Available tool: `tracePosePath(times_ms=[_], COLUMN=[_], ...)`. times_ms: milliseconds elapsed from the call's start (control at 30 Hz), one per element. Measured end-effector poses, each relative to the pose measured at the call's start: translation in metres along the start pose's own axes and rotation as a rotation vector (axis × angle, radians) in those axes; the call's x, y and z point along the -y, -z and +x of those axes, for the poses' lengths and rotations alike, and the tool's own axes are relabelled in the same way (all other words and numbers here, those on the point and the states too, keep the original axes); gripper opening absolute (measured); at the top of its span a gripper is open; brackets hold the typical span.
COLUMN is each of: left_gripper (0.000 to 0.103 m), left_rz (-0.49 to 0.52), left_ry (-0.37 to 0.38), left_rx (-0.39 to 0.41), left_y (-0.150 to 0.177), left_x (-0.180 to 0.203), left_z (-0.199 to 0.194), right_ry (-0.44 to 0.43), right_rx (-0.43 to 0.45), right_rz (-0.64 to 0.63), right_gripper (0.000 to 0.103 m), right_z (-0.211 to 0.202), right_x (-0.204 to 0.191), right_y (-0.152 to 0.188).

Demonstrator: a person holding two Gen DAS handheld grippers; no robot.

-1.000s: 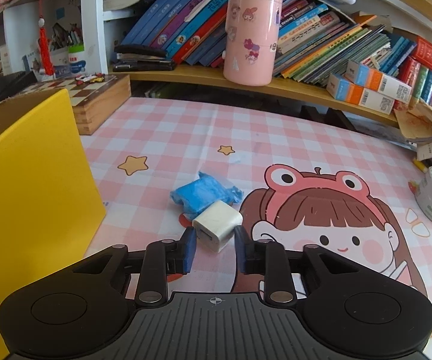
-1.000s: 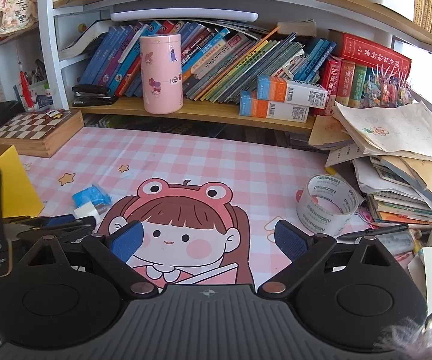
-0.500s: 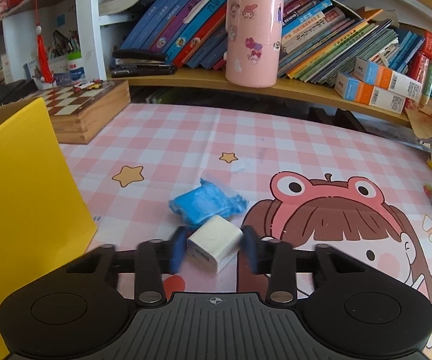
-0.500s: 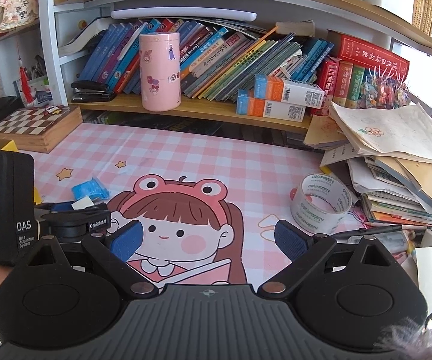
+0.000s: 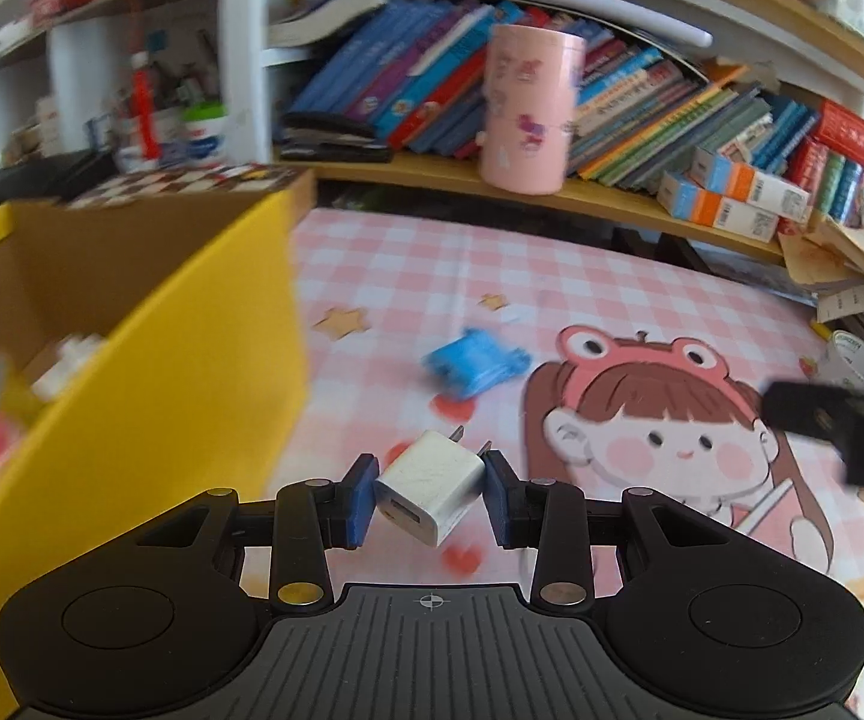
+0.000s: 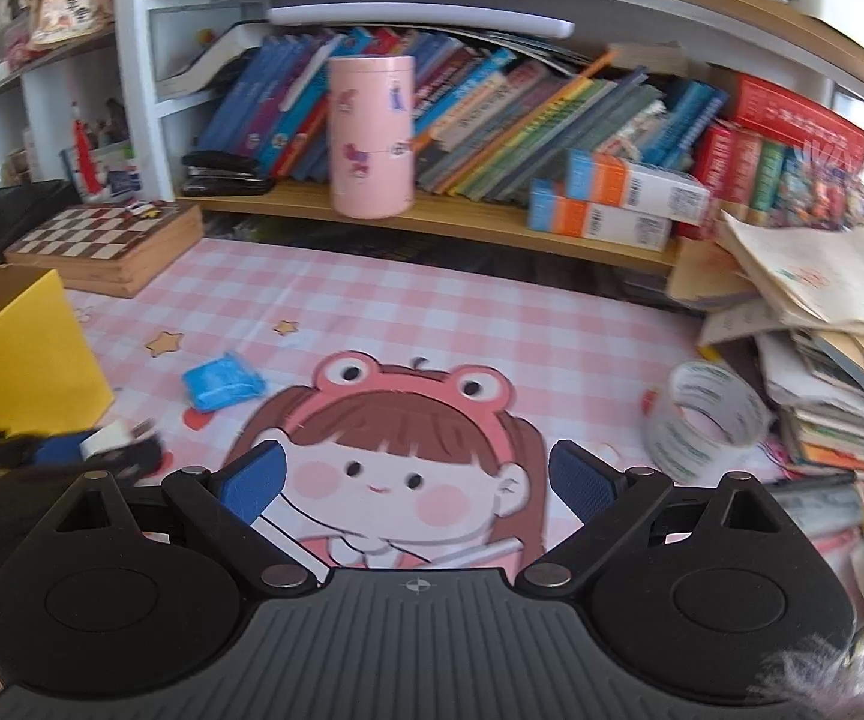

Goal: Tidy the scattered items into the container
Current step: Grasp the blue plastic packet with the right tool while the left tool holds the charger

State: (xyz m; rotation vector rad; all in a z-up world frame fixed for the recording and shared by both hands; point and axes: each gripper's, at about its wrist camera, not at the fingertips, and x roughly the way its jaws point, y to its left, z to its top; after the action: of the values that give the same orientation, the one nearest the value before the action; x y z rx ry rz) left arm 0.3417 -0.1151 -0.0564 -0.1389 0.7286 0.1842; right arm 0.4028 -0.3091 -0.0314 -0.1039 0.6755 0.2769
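My left gripper [image 5: 429, 495] is shut on a white USB charger plug [image 5: 430, 495] and holds it above the pink checked mat, just right of the yellow cardboard box [image 5: 150, 360]. The box holds several blurred items. A blue packet [image 5: 473, 363] lies on the mat beyond the plug; it also shows in the right wrist view [image 6: 222, 381]. My right gripper [image 6: 414, 483] is open and empty over the cartoon girl print. The left gripper with the plug [image 6: 111, 441] shows at the left of the right wrist view, beside the box [image 6: 18, 360].
A clear tape roll [image 6: 705, 420] stands at the right, next to a stack of papers and books [image 6: 822, 348]. A pink cylinder tin [image 6: 372, 138] stands on the low shelf. A wooden chessboard box [image 6: 105, 246] sits at the back left.
My left gripper has closed on the white plug, lifted it off the mat and swung left toward the yellow box. The right gripper has moved a little forward and stays open.
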Motion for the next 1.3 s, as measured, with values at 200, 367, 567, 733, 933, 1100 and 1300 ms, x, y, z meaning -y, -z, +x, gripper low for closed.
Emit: tracePosePath(times_ms=[200, 367, 567, 733, 933, 1100, 1300], left_gripper=[0.036, 0.036, 0.036, 0.036, 0.036, 0.036, 0.036], left_rz=[-0.054, -0.062, -0.085, -0.104, -0.121, -0.132, -0.125], left_ry=[0.010, 0.029, 0.034, 0.023, 0.020, 0.029, 0.031], left_rx=[0.019, 0.097, 0.157, 0.156, 0.148, 0.153, 0.161], left_y=[0.008, -0.002, -0.010, -0.006, 0.000, 0.001, 0.001], left_x=[-0.017, -0.018, -0.024, -0.028, -0.031, -0.032, -0.031], left_z=[-0.047, -0.085, -0.112, -0.123, -0.132, -0.137, -0.142], right_ry=[-0.024, -0.118, -0.235, -0.314, -0.321, -0.365, -0.359], right_rx=[0.053, 0.036, 0.009, 0.003, -0.028, -0.097, -0.064], right_rz=[-0.046, -0.089, -0.164, -0.214, -0.221, -0.214, -0.245], right_gripper=[0.095, 0.088, 0.086, 0.084, 0.082, 0.080, 0.045], right_z=[0.026, 0.064, 0.091, 0.104, 0.130, 0.154, 0.152], right_x=[-0.012, -0.021, -0.047, -0.072, -0.085, -0.084, -0.081], right_y=[-0.004, -0.005, -0.010, -0.016, -0.027, -0.028, -0.028])
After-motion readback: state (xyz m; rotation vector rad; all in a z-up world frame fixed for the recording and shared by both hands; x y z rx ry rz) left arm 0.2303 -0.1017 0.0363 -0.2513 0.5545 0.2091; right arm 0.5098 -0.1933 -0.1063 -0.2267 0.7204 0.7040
